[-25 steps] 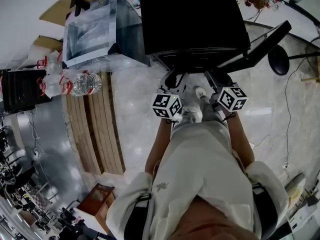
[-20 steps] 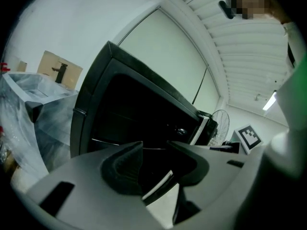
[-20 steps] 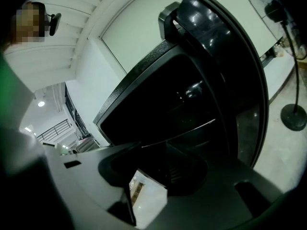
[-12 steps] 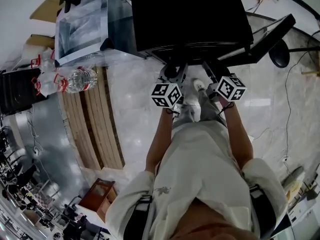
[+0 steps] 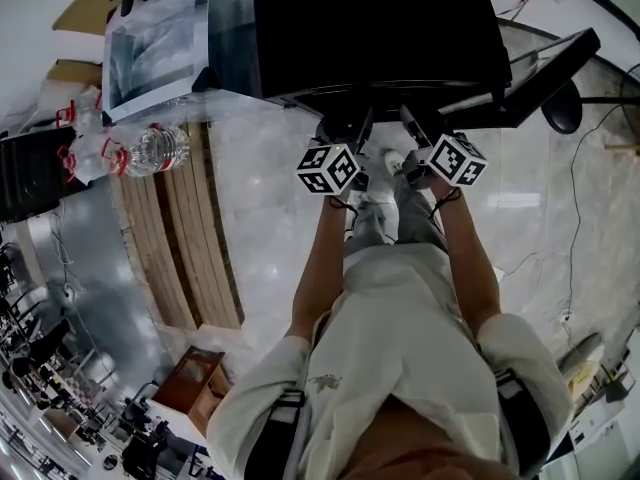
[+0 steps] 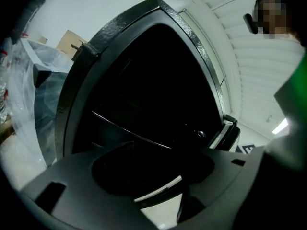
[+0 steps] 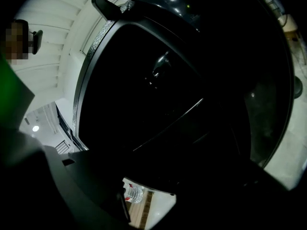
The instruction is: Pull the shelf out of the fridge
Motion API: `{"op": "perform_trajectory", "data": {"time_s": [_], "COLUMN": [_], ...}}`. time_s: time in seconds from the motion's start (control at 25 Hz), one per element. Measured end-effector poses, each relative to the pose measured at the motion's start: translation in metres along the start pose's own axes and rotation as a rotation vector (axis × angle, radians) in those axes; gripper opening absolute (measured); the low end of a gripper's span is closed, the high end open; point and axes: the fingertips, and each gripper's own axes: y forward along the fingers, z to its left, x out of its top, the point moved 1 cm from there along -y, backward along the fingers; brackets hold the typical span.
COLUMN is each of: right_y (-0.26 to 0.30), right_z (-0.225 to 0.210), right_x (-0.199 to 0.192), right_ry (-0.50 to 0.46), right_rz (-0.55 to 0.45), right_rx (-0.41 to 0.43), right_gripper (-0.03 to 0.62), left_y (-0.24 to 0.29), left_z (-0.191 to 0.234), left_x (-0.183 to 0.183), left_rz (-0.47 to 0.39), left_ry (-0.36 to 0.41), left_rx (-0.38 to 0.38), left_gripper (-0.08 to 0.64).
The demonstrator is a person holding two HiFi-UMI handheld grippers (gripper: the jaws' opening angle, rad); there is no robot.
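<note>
Reach-in step here: the shelf (image 6: pixel 129 131) sits inside the dark fridge (image 5: pixel 375 28), its front edge a thin pale line across the opening, not yet pulled. Left tool (image 5: pixel 347 133) and right tool (image 5: pixel 418 133) have just been opening; both stand released, nothing between the jaws. Both arms stretch forward, tools side by side at the fridge's front edge, tipped slightly down. Next, I judge, each must slide onto that shelf edge and clench.
</note>
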Motion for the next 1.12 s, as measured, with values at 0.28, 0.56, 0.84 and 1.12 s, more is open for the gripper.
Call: {"op": "perform_trajectory", "data": {"time_s": [0.28, 0.56, 0.84, 1.12], "right_y": [0.017, 0.029, 0.042, 0.051], "right_z": [-0.01, -0.015, -0.02, -0.018], "right_x": [0.009, 0.02, 0.025, 0.034], "right_ry": [0.09, 0.084, 0.03, -0.008], "right_rz": [-0.049, -0.099, -0.134, -0.169], "right_rx": [0.019, 0.019, 0.003, 0.04], "right_gripper": [0.313, 0.282, 0.242, 0.222], "left_y": [0.014, 0.024, 0.041, 0.057], "left_z": [0.011, 0.016, 0.023, 0.025], "left_x": [0.007, 0.015, 0.019, 0.024], "left_rz": [-0.046, -0.109, -0.129, -0.146], "left_ry": [-0.08, -0.093, -0.058, -0.057], "left_rx": [0.01, 0.004, 0.0, -0.006], "left_gripper": [0.281, 0.282, 0.281, 0.231]}}
